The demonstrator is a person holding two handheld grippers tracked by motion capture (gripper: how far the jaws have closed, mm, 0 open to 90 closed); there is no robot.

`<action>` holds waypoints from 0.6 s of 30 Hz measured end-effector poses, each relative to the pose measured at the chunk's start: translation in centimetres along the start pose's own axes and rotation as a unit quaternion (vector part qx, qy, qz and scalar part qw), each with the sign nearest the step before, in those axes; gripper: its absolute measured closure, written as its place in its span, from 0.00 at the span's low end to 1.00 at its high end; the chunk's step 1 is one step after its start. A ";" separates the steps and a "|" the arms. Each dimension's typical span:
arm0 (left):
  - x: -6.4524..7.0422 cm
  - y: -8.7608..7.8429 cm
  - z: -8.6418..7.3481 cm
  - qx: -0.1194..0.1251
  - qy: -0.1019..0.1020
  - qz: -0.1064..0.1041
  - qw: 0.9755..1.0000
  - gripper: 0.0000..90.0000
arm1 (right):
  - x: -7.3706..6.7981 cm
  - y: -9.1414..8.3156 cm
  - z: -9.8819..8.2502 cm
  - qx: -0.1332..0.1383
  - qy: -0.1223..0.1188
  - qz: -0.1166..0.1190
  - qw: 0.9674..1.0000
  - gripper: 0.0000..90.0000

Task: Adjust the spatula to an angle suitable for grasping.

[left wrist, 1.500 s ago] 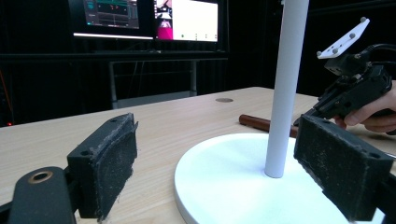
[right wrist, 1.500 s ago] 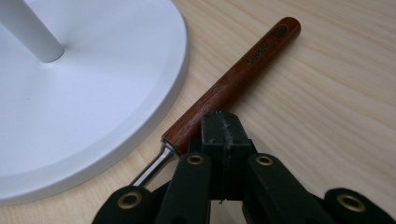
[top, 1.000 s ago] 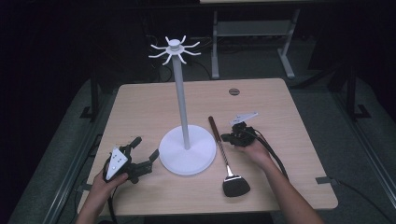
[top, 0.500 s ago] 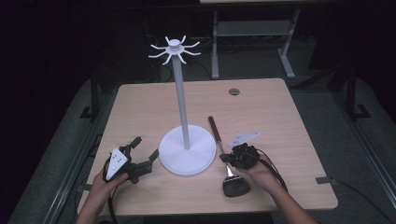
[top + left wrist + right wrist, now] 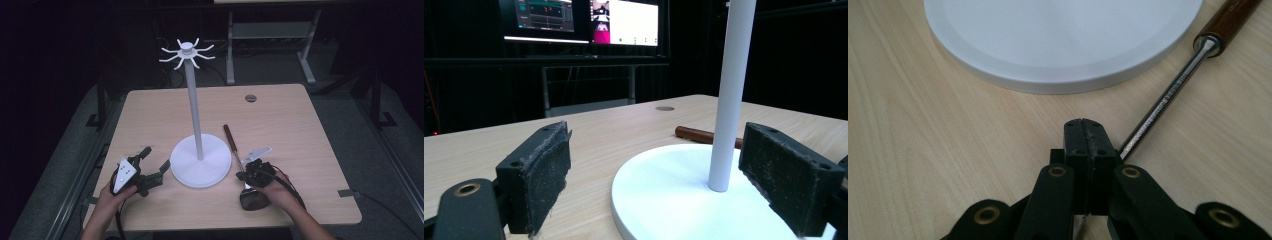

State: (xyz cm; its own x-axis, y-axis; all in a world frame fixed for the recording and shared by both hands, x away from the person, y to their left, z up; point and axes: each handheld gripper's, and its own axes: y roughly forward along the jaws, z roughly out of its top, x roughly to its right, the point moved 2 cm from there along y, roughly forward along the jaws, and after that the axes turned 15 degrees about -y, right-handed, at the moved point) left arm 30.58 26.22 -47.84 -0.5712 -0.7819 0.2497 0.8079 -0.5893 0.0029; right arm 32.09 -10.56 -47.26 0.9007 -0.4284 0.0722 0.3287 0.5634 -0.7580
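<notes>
A white stand (image 5: pixel 200 161) with a round base, a tall pole and several hooks (image 5: pixel 187 52) at its top stands mid-table. To its right lies a utensil with a brown wooden handle (image 5: pixel 230 136), a metal shaft and a dark head (image 5: pixel 251 200). My right gripper (image 5: pixel 242 175) sits over the shaft near the head. In the right gripper view its jaws (image 5: pixel 1087 131) are shut pad to pad, and the shaft (image 5: pixel 1158 107) runs just beside them. My left gripper (image 5: pixel 156 159) rests left of the base, open. The base rim (image 5: pixel 659 200) lies between its pads (image 5: pixel 544 175).
The wooden table (image 5: pixel 150 115) has a small round grommet (image 5: pixel 250 98) near its far edge. Beyond the table stand a metal frame (image 5: pixel 270 35) and lit monitors (image 5: pixel 584 20) in a dark room. Cables trail from both grippers toward the near edge.
My right gripper has slid along the utensil toward the near edge, from beside the handle down to near the dark head. The left gripper has stayed where it was.
</notes>
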 end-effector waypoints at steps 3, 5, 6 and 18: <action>0.0 0.0 0.0 0.000 0.000 0.000 1.000 0.14 | 0.3 -0.2 -0.2 -0.003 0.006 -0.002 1.000 1.00; 0.0 0.0 0.0 0.000 0.000 0.000 1.000 0.14 | 0.4 -0.2 -0.2 -0.005 0.010 -0.002 1.000 1.00; 0.0 0.0 0.0 0.001 -0.002 0.000 1.000 0.14 | 0.5 -0.2 -0.3 -0.006 0.010 -0.003 1.000 1.00; 0.0 0.0 0.0 -0.001 0.000 0.000 1.000 0.14 | 2.0 -1.1 -1.2 -0.017 0.032 -0.017 0.999 1.00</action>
State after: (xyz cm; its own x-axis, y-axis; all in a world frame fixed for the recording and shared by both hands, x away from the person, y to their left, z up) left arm 30.58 26.21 -47.84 -0.5704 -0.7823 0.2501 0.8082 -0.5889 0.0011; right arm 33.19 -12.91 -47.09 0.8686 -0.4923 0.0572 0.3479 0.5235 -0.7778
